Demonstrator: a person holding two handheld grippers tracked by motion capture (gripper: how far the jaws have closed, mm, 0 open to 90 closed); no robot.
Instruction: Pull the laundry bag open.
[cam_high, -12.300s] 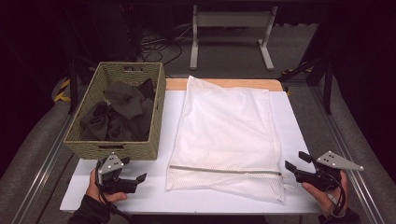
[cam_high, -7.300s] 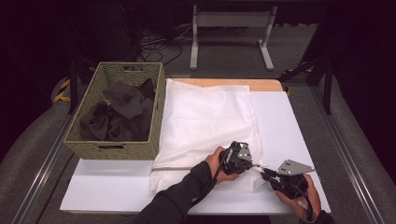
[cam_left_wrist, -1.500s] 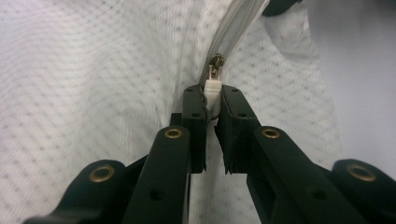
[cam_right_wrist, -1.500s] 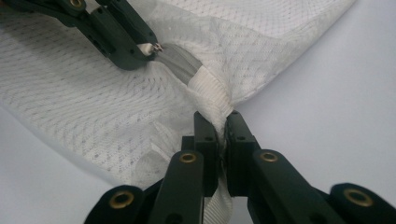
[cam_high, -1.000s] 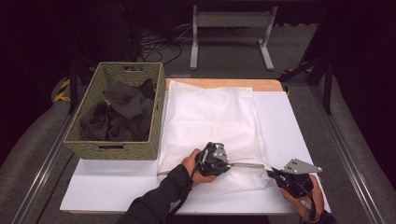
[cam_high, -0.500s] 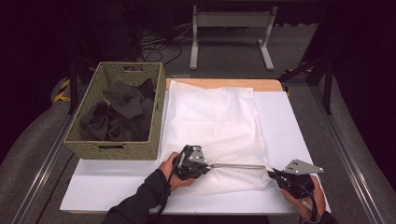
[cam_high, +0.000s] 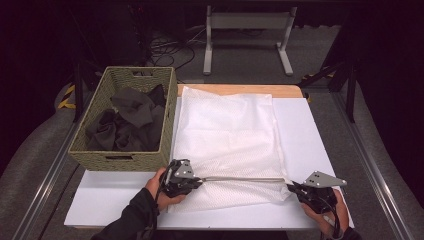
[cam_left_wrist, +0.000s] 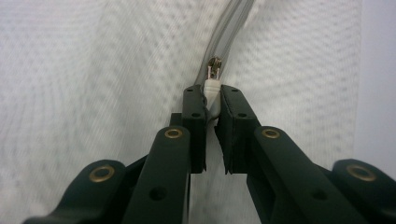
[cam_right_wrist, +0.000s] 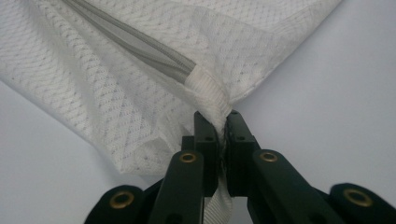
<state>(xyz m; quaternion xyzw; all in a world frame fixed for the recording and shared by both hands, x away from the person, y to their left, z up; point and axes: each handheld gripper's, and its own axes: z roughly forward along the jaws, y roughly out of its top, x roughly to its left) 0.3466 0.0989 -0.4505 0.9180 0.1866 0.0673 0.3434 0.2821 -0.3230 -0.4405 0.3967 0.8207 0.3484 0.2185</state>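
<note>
Lying flat on the white table top (cam_high: 320, 150), the mesh laundry bag (cam_high: 227, 130) runs its long axis from the near edge away toward the far wooden edge, its zippered mouth facing the person. To its left stands the woven basket (cam_high: 125, 155), touching the bag's side and filled with dark clothes (cam_high: 127, 122). The grey zipper (cam_high: 245, 178) crosses the bag's near end from side to side, at right angles to the bag's length, drawn in a straight taut line between the two tools. The left gripper (cam_high: 192, 181) sits at the bag's near left corner, just below the basket; in the left gripper view its jaws are clenched on the small white zipper pull (cam_left_wrist: 211, 91), with the metal slider (cam_left_wrist: 215, 65) just beyond the tips. The right gripper (cam_high: 295, 189) rests at the near right corner, and the right gripper view shows its jaws pinched tight on the white fabric tab (cam_right_wrist: 212, 100) at the zipper's end.
</note>
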